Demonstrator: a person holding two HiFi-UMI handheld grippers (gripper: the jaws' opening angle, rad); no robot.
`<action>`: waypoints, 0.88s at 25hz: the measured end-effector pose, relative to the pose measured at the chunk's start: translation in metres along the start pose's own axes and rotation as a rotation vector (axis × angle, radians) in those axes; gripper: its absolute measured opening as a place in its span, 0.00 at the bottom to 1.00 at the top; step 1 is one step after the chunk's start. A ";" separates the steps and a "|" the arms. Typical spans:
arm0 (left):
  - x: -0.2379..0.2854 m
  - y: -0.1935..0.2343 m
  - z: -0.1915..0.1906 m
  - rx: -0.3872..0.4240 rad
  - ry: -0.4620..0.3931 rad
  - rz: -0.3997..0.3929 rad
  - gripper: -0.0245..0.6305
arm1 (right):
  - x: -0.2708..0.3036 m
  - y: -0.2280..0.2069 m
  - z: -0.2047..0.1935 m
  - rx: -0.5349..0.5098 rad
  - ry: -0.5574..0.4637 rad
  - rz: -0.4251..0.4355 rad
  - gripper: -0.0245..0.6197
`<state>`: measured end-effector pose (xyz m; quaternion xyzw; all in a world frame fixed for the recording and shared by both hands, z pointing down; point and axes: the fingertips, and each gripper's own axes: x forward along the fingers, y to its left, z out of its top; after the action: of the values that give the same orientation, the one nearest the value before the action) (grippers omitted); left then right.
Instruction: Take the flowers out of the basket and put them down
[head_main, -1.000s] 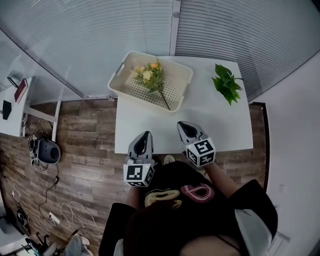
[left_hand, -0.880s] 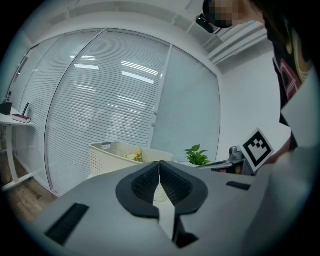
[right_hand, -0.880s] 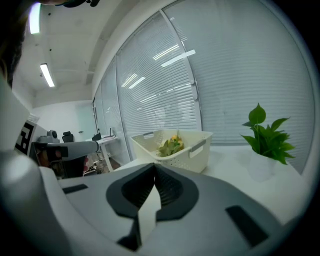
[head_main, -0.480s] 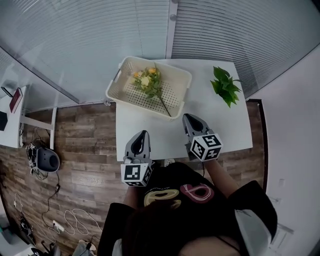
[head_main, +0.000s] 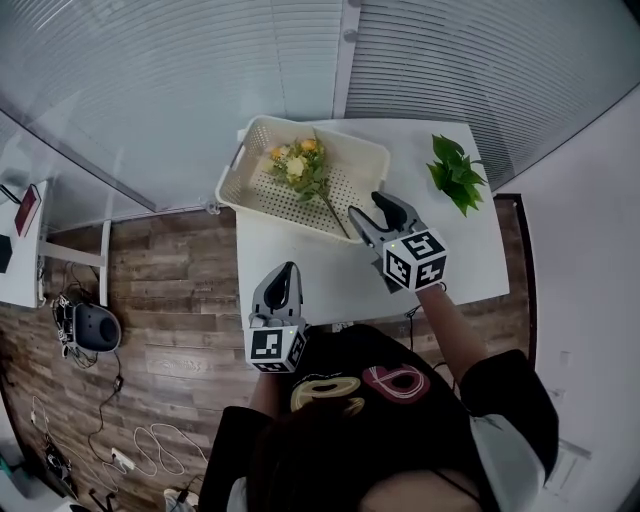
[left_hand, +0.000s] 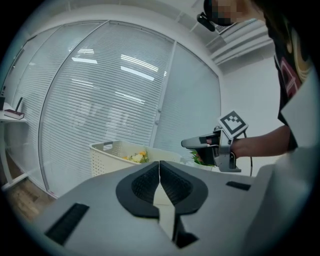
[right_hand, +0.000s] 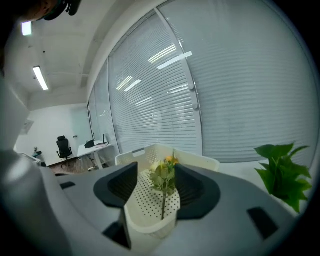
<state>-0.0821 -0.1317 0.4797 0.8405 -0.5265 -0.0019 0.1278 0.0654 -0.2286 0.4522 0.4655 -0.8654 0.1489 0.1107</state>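
A cream perforated basket (head_main: 262, 182) stands on the back left of the white table (head_main: 330, 280), with a bunch of yellow and white flowers (head_main: 298, 163) lying in it, stem towards me. My right gripper (head_main: 367, 207) hovers just short of the basket's near rim, by the stem end. Its jaws have just been opening and nothing is between them. In the right gripper view the flowers (right_hand: 165, 175) and basket (right_hand: 150, 212) lie beyond the gap of the right gripper (right_hand: 156, 187). My left gripper (head_main: 288, 270) is shut and empty at the table's front edge; its left gripper view shows the left gripper (left_hand: 159, 172) closed.
A green leafy plant (head_main: 455, 170) lies at the table's back right, also seen as the plant (right_hand: 282, 167) in the right gripper view. Glass walls with blinds rise behind the table. Wooden floor with cables and a small device (head_main: 88, 325) lies to the left.
My right gripper has moved up and forward from the table's front to the basket's near rim, and its jaws have gone from shut to open. The left gripper stays shut near the front edge.
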 end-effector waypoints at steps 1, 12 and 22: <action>-0.001 0.003 -0.002 -0.003 0.006 0.006 0.07 | 0.008 0.000 0.003 0.004 0.010 0.009 0.39; -0.007 0.046 0.001 -0.039 0.000 0.081 0.07 | 0.088 0.008 -0.010 -0.066 0.301 0.088 0.47; -0.004 0.079 -0.001 -0.069 0.008 0.128 0.07 | 0.144 -0.002 -0.038 -0.156 0.496 0.066 0.48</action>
<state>-0.1535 -0.1606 0.4975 0.8001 -0.5784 -0.0086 0.1587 -0.0090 -0.3277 0.5357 0.3761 -0.8355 0.1950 0.3500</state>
